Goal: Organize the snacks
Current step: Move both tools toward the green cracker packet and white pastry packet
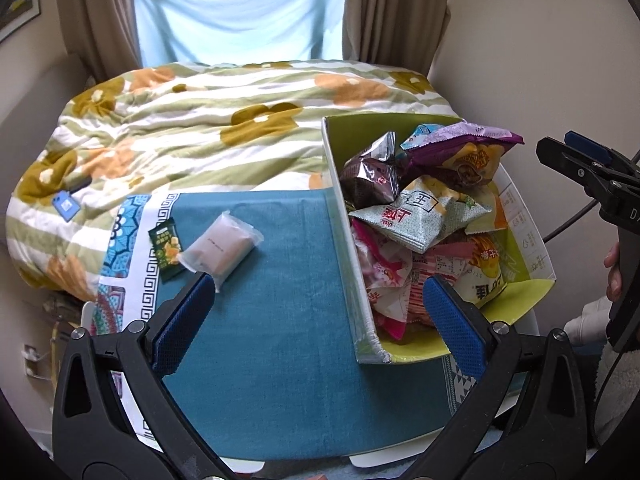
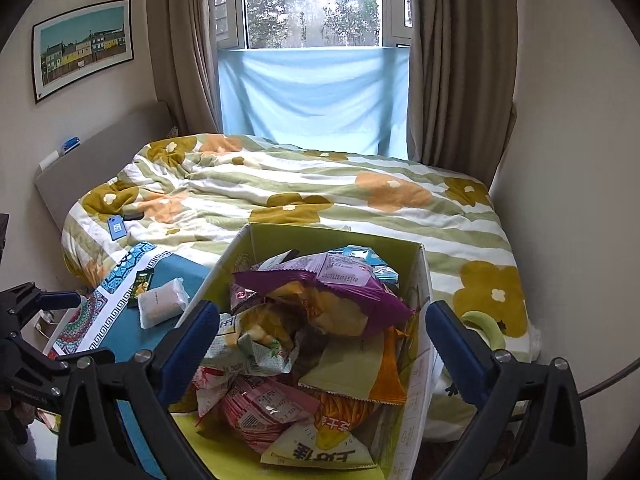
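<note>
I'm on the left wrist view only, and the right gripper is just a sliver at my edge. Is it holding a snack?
Observer: No. The right gripper is wide open above the box, with nothing pinched between its pads.
Operator: Anything loose beyond the box's right wall? My view cuts off there.
Observer: Yes. A yellow-green banana-shaped thing lies on the quilt beside that wall. I cannot tell whether it is real fruit.
</note>
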A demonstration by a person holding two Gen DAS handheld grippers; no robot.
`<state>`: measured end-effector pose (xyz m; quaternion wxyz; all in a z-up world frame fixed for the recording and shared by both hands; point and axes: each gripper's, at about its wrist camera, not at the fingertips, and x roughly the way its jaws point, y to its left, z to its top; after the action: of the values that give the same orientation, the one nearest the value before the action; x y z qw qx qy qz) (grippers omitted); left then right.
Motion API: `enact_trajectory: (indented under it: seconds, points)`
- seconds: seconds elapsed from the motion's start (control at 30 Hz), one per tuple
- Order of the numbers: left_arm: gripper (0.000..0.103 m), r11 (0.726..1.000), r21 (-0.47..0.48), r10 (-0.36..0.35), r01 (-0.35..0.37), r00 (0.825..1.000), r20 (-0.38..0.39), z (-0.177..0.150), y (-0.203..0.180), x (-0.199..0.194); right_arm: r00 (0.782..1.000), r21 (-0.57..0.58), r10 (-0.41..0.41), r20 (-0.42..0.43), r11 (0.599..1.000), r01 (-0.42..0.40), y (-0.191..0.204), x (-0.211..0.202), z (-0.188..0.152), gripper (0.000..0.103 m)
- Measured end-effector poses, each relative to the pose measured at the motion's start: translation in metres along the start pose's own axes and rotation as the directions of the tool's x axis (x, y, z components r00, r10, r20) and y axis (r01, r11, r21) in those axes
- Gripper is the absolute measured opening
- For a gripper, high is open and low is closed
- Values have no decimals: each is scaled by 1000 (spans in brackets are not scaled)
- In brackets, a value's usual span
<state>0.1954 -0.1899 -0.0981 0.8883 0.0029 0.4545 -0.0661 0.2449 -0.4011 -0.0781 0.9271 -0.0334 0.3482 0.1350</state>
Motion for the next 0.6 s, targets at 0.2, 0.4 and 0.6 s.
enact_trajectory:
  seconds: [0.2,0.4,0.6]
  points:
    - [103,998,-40,47,-45,998,40,-9,22,-35,999,-15,-34,25,999,34,23,-27,10,103]
    - [103,987,-120,113,-102,990,83,-28,67,-74,998,-39,12,67,999,-9,62,-44,19,103]
    - [103,974,-191,142,-121,985,100,-39,132,-89,991,-24,102,84,995,-100,118,-41,23,103]
